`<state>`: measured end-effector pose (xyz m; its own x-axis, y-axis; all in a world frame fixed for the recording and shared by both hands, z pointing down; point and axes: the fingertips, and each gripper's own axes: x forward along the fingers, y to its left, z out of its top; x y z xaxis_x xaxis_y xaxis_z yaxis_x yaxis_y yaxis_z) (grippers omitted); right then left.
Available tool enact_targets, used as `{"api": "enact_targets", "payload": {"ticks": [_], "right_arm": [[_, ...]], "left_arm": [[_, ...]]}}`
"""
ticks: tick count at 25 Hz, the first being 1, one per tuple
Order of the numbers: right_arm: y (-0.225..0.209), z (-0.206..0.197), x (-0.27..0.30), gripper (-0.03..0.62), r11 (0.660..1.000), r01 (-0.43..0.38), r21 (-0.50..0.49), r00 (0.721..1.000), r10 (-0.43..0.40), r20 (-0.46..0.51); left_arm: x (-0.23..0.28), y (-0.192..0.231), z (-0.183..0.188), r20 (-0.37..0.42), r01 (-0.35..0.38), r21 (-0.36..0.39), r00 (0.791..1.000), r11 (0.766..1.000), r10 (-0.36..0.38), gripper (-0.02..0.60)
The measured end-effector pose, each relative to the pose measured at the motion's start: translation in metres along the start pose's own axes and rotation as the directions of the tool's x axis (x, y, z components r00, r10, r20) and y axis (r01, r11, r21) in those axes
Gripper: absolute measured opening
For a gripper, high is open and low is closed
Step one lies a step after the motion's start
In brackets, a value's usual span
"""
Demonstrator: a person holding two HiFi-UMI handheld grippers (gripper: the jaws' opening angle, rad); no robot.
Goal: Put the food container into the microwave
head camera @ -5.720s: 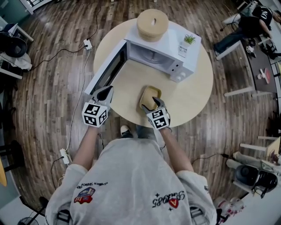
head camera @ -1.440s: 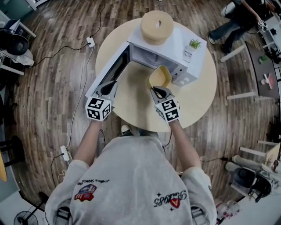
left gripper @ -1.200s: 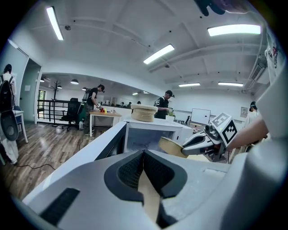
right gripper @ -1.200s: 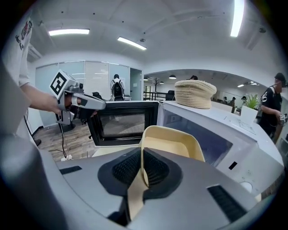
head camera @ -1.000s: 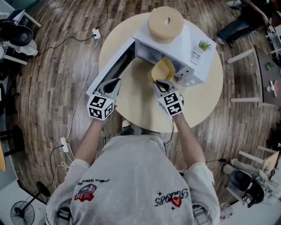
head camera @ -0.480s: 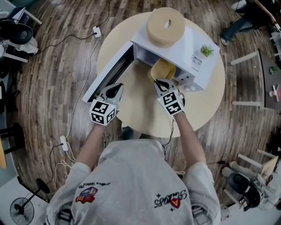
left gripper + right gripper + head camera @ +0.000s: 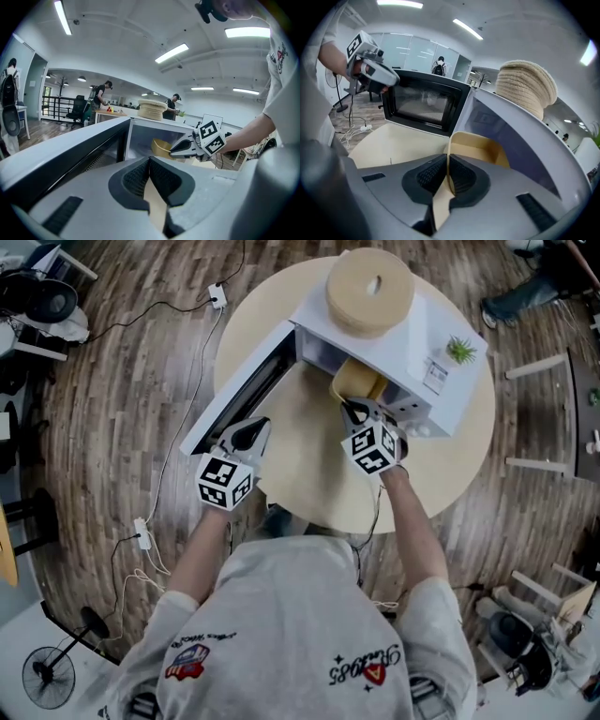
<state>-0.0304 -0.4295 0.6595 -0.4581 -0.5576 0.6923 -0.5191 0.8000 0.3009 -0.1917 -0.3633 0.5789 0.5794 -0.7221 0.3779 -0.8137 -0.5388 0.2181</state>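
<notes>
Mustard-tan cardboard food container (image 7: 356, 381). White boxy microwave (image 7: 412, 338) with a black-framed door. Straw-coloured coiled woven basket (image 7: 368, 292). Pale cream round wooden table (image 7: 309, 465). The grey left gripper (image 7: 251, 430) and grey right gripper (image 7: 353, 410) have black ribbed pads and cubes with black-and-white square markers.

Our left gripper (image 7: 251, 430) sits ahead of our left forearm (image 7: 202, 554), pointing slightly downward, with its jaws closed together on nothing. Our right arm (image 7: 412, 526) stretches farther forward. Our right gripper (image 7: 354, 411) tilts more steeply down, with its jaws clamped on the container (image 7: 478, 150) wall.
</notes>
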Motion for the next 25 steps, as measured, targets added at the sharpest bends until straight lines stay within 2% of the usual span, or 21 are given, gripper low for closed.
{"api": "enact_targets", "payload": {"ticks": [5, 18, 25], "right_arm": [[-0.012, -0.006, 0.02, 0.025, 0.996, 0.054, -0.065, 0.998, -0.056, -0.029], [-0.041, -0.02, 0.066, 0.025, 0.993, 0.099, -0.062, 0.989, -0.105, -0.101], [-0.06, -0.017, 0.08, 0.026, 0.986, 0.151, -0.063, 0.98, -0.158, -0.123]], "left_arm": [[-0.006, -0.003, -0.011, -0.015, -0.007, -0.015, 1.0, 1.0, 0.007, 0.005], [-0.017, 0.012, -0.036, -0.05, -0.052, -0.046, 0.998, 0.998, 0.05, 0.005], [-0.025, 0.017, -0.049, -0.074, -0.061, -0.066, 0.996, 0.996, 0.056, 0.005]]}}
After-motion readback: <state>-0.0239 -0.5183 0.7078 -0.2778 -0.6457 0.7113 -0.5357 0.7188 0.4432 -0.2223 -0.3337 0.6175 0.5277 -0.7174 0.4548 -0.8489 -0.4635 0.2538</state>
